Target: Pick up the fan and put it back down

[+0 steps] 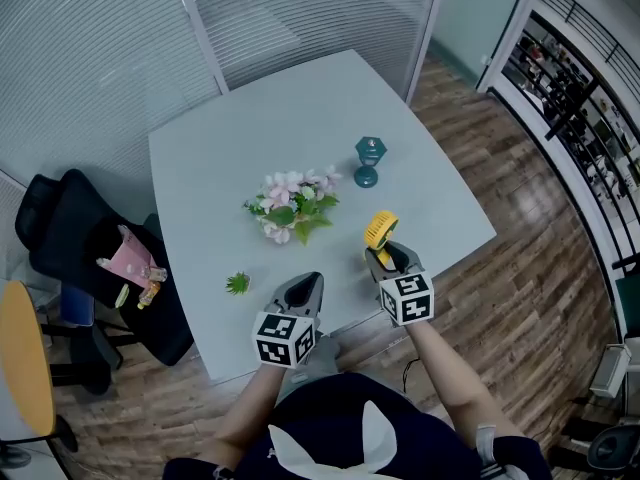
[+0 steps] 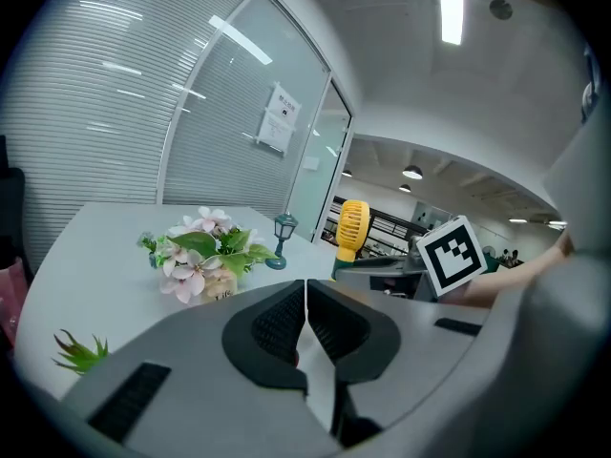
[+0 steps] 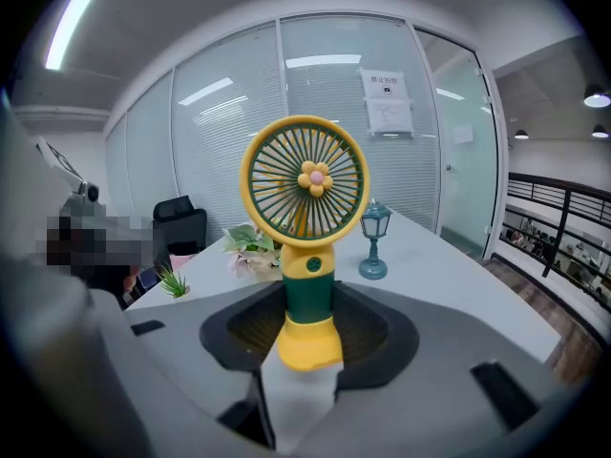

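Observation:
A small yellow and green handheld fan [image 3: 305, 237] stands upright between the jaws of my right gripper [image 3: 307, 327], which is shut on its green handle. In the head view the fan [image 1: 379, 233] hangs above the table's near right part, over my right gripper [image 1: 388, 258]. The fan [image 2: 351, 227] also shows at the right of the left gripper view. My left gripper [image 1: 306, 290] is near the table's front edge, left of the right one. Its jaws [image 2: 305, 327] are pressed together with nothing between them.
A bunch of pink flowers [image 1: 290, 205] lies mid-table and a teal lantern figure [image 1: 369, 160] stands behind it to the right. A small green sprig [image 1: 238, 284] lies near the front left. The pale table [image 1: 220, 148] meets glass walls behind. A black chair [image 1: 90, 258] holding a pink item stands left.

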The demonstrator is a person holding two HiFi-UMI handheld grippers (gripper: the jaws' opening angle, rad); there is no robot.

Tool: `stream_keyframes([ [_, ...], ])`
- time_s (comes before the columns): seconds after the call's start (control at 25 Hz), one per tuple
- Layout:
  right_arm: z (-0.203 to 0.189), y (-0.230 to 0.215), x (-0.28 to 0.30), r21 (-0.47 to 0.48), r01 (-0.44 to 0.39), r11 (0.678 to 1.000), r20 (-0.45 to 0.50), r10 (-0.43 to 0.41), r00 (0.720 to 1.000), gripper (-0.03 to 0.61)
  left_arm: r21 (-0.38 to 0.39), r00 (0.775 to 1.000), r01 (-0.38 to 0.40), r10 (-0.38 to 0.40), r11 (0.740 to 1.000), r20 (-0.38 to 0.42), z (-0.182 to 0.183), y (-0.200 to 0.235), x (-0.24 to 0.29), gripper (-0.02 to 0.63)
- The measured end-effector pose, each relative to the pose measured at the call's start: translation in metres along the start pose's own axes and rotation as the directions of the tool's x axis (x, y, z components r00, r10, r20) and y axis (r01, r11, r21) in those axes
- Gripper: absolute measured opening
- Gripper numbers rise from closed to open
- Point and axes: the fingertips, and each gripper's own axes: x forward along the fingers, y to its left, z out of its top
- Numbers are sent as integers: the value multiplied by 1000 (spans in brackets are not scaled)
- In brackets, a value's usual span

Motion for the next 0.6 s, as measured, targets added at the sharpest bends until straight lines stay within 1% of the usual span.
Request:
stream_keyframes([
  [0.32, 20, 17, -39, -8, 2, 1000, 63, -1, 998, 161, -16, 999, -30, 31, 999, 31, -3, -9, -16, 26],
  [0.6, 35, 38, -79, -68, 16, 998, 121, -7, 993, 161, -21, 998, -37, 39, 999, 53, -7, -19, -28, 26],
])
